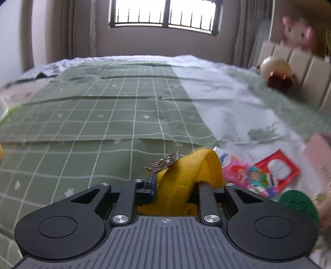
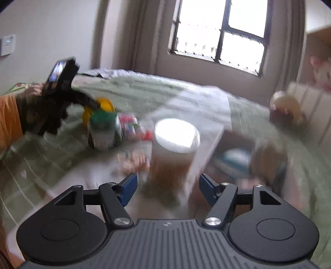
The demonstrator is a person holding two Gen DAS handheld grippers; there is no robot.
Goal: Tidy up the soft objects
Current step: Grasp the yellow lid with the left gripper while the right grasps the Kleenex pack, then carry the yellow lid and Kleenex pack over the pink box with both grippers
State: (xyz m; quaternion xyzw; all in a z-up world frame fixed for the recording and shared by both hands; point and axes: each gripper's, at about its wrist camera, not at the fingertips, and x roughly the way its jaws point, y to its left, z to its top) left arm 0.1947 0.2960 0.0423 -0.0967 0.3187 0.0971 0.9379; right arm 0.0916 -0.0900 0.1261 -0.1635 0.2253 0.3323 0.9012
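Matt green cloth bedspread with a white grid, soft and creased; yellow strap looks rubbery, ribbed and matt; left gripper is matt black plastic with shiny metal screws

Taking the bed as landmark: the window stands behind its far edge, the headboard along its right side. A round plush toy lies on the bed against the headboard. At the bed's near right lie a picture book and a card packet, side by side. A lidded jar stands on the bed, with a bottle to its left.
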